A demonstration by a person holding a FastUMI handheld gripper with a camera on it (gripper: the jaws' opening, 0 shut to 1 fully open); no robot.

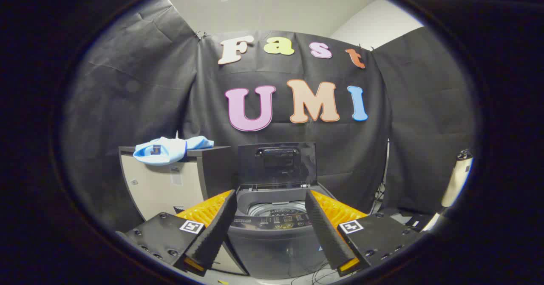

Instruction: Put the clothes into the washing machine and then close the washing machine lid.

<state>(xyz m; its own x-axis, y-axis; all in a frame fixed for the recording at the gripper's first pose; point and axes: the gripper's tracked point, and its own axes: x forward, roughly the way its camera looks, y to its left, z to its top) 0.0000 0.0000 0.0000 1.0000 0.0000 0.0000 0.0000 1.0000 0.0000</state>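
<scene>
Gripper view looks straight at one washing machine [276, 238], a dark grey top-loader that stands ahead of the fingers and shows in the gap between them. Its lid [277, 164] is up, standing almost upright at the back, so the round drum [272, 209] is open to see. Only the back part of the drum shows, because the front rim and the control strip [280, 222] cover the rest; what is inside I cannot make out. The small marks on the strip are too small to tell.

One piece of clothes [170, 149], light blue with a small dark patch, lies crumpled on top of a cabinet [170, 183] just beside the machine, on its left. It is well apart from the drum and from the fingers. I count only this one garment, and how it is folded is hard to say.

The gripper [272, 225] hangs in the air before the machine. Its two fingers [214, 229] are spread wide, with nothing between them and nothing touching them. Each finger has a dark ridged pad and an orange side, and each black base carries one square marker, so two markers in all.

Far to the right a pale upright tube [457, 183] with a dark cap is partly cut off, and I cannot tell what it is. Some thin cables [314, 276] lie on the floor under the machine.
</scene>
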